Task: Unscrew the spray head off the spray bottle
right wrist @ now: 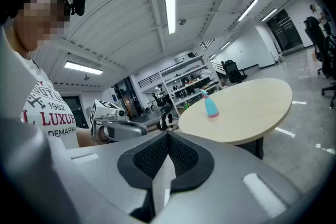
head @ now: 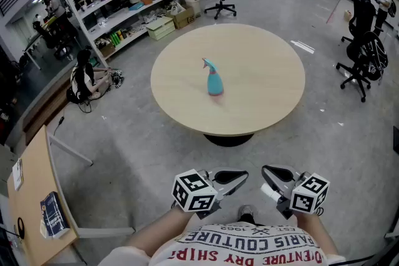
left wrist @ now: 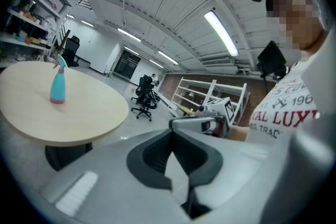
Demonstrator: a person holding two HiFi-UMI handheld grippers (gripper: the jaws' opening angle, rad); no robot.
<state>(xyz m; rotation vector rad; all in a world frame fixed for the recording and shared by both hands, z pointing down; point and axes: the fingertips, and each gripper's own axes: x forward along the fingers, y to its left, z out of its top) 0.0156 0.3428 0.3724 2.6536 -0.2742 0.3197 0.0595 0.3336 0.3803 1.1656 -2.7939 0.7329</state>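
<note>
So, we've got the left hand-held gripper [head: 240, 177] and the right hand-held gripper [head: 269, 172] both clenched on nothing. The spray bottle [head: 214, 81] stands upright mid-tabletop [head: 268, 87], well apart from them.

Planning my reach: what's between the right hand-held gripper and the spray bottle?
Head view: only floor, then bare table, between right hand-held gripper and spray bottle.

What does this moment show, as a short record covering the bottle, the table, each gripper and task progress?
spray bottle: upright near the middle of the round table, with the spray head on
left gripper: shut, empty, well short of the table
right gripper: shut, empty, well short of the table
task progress: not started, bottle untouched
</note>
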